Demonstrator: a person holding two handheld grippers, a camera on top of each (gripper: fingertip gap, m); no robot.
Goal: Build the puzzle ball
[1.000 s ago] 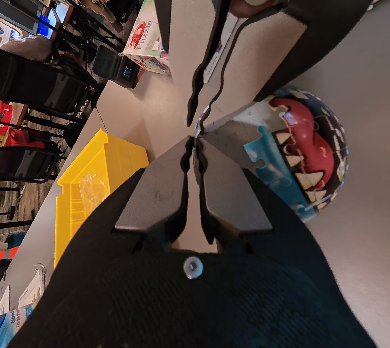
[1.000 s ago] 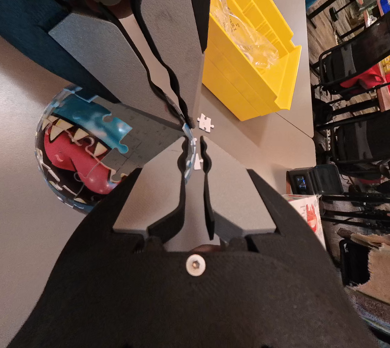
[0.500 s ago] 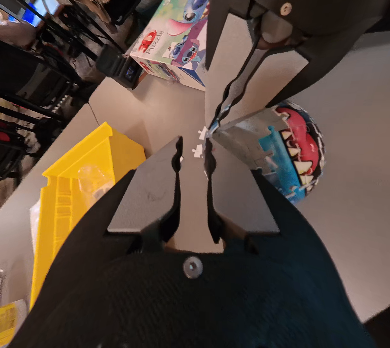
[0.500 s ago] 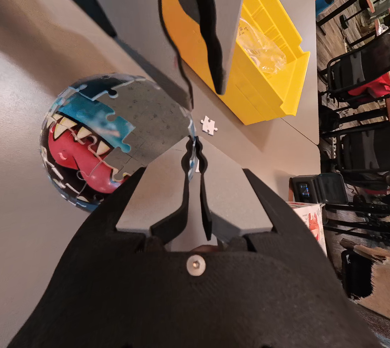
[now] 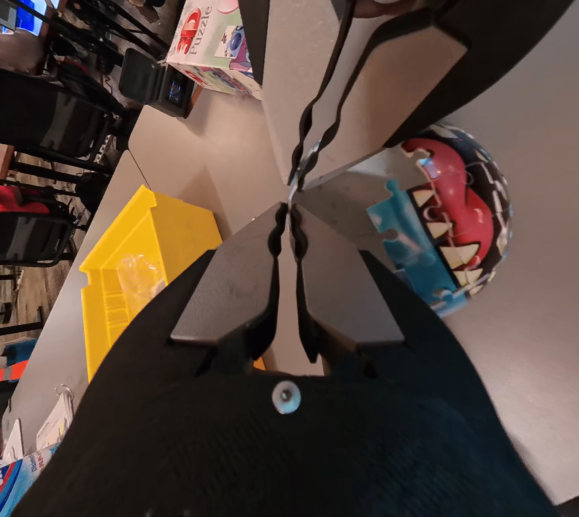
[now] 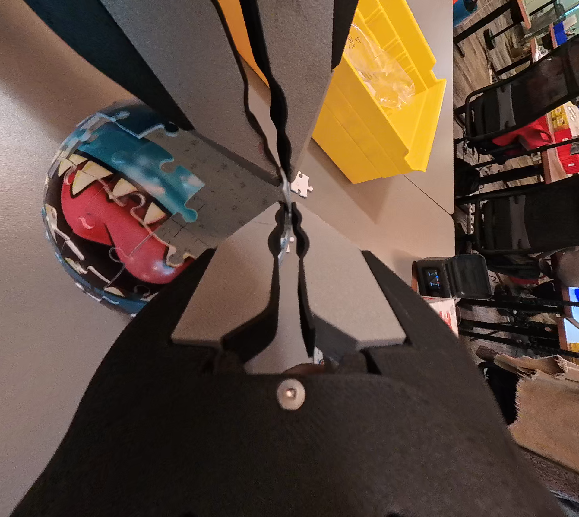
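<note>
I count one puzzle ball (image 6: 119, 213) on the desk (image 6: 47, 376), one loose piece (image 6: 301, 184), one yellow bin (image 6: 391, 113). Both grippers, left (image 5: 287, 208) and right (image 6: 289, 210), have jaws nearly closed, pinching the ball's open rim tip to tip; half a second ago my left jaws were apart and clear.

Dim warm light, fisheye-warped edges

We see our left gripper (image 5: 287, 207) and right gripper (image 6: 287, 209) alike: matte black textured bodies, flat grey fingers (image 5: 233, 279) edged with wavy black pads, one silver screw (image 6: 290, 393) centred.
</note>
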